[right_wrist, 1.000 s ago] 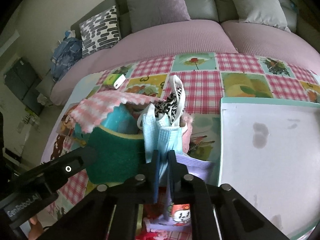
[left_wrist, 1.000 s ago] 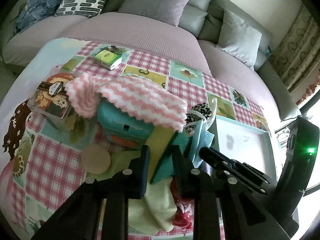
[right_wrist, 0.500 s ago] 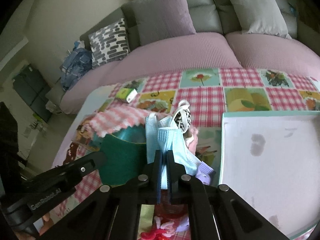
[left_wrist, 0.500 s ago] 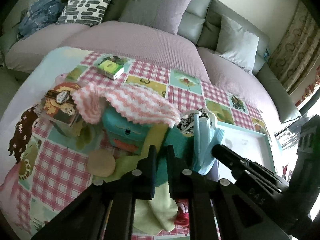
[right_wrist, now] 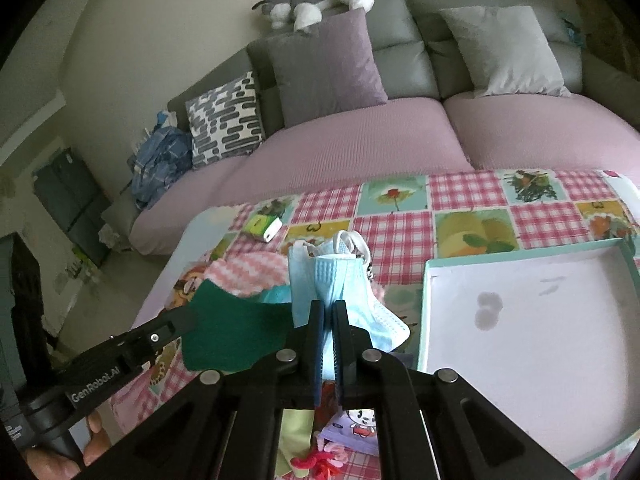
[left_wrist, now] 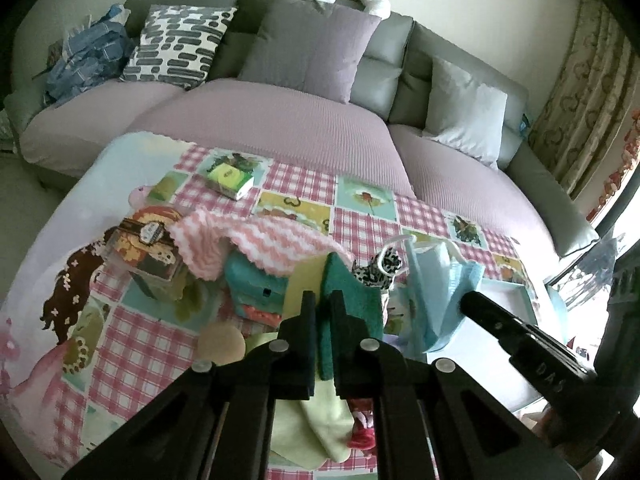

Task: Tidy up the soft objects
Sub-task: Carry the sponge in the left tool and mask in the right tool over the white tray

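Note:
My left gripper (left_wrist: pixel 322 304) is shut on a green and yellow scouring sponge (left_wrist: pixel 348 300) and holds it above the pile; the sponge also shows in the right wrist view (right_wrist: pixel 232 332). My right gripper (right_wrist: pixel 328 312) is shut on a light blue face mask (right_wrist: pixel 332 280), lifted off the table; the mask also shows in the left wrist view (left_wrist: pixel 436 284). A pink and white knitted cloth (left_wrist: pixel 256 244) drapes over a teal box (left_wrist: pixel 256 292). A leopard-print scrunchie (left_wrist: pixel 380 270) and a yellow-green cloth (left_wrist: pixel 320 428) lie below.
A shallow white tray with a teal rim (right_wrist: pixel 520 320) lies to the right on the checked tablecloth (right_wrist: pixel 400 232). A clear box (left_wrist: pixel 148 252), a round tan puff (left_wrist: pixel 222 346), a green tissue pack (left_wrist: pixel 230 176) and a red yarn toy (right_wrist: pixel 316 460) lie around. A sofa (left_wrist: pixel 280 128) stands behind.
Both grippers have risen, lifting the sponge and the mask up off the pile. The left gripper closed on the sponge. The views now tilt up toward the sofa.

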`<action>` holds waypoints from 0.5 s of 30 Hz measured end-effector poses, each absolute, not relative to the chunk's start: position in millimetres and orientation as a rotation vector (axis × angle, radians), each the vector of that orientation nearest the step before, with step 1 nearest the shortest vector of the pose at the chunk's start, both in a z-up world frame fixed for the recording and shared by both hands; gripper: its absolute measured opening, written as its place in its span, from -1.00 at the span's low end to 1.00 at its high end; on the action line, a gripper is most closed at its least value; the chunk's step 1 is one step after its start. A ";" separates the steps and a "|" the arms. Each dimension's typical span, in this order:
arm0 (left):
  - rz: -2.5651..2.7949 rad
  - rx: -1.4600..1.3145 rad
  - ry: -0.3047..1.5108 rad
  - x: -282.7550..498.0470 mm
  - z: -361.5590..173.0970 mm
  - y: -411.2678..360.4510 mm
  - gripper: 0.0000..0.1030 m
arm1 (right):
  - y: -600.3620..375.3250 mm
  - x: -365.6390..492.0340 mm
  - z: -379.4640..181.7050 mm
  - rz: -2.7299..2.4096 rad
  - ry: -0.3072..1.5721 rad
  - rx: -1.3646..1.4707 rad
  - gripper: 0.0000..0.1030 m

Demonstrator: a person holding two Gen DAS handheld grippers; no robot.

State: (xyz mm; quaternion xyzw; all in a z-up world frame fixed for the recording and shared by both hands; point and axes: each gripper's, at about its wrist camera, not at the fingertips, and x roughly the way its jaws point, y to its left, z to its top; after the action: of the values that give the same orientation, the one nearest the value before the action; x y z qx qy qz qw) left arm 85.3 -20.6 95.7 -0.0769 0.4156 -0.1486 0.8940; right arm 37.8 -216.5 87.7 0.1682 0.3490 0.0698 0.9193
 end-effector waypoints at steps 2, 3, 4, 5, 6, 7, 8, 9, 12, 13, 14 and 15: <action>-0.307 -0.155 0.839 82.0 103.8 -19.9 -0.88 | -221.5 33.6 93.5 0.135 0.699 0.351 -0.92; -0.307 -0.151 0.828 80.0 108.0 -20.3 -0.88 | -225.4 30.2 98.3 0.131 0.682 0.355 -0.92; -0.308 -0.146 0.817 78.6 112.8 -21.0 -0.88 | -227.5 28.0 101.2 0.129 0.671 0.358 -0.92; -0.309 -0.139 0.806 77.3 117.1 -22.6 -0.88 | -231.1 24.4 105.5 0.123 0.655 0.363 -0.92; -0.312 -0.132 0.796 75.7 121.9 -24.4 -0.88 | -235.0 20.7 109.5 0.115 0.641 0.366 -0.92; -0.317 -0.125 0.786 74.0 127.0 -26.5 -0.88 | -238.0 18.1 112.3 0.108 0.631 0.367 -0.92; -0.322 -0.118 0.776 72.4 131.9 -29.0 -0.88 | -242.9 14.5 115.8 0.095 0.618 0.370 -0.92; -0.332 -0.108 0.764 71.3 137.6 -33.4 -0.88 | -247.6 11.4 118.6 0.083 0.607 0.374 -0.92; -0.364 -0.082 0.749 70.9 147.0 -47.7 -0.88 | -267.1 2.8 123.5 0.021 0.585 0.390 -0.92; -0.377 -0.071 0.746 71.6 149.0 -54.3 -0.88 | -273.2 1.6 123.3 -0.001 0.584 0.392 -0.92; -0.393 -0.062 0.743 72.4 151.1 -62.2 -0.88 | -281.7 -0.5 123.1 -0.031 0.584 0.394 -0.92; -0.409 -0.055 0.744 73.8 152.4 -69.0 -0.88 | -290.8 -2.7 122.6 -0.062 0.584 0.400 -0.92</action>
State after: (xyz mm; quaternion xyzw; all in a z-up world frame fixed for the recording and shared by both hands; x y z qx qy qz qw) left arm 73.8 -69.0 152.4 -0.0264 0.3607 -0.1982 0.9110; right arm -2.7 -290.8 122.6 0.1957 0.2858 -0.0305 0.9376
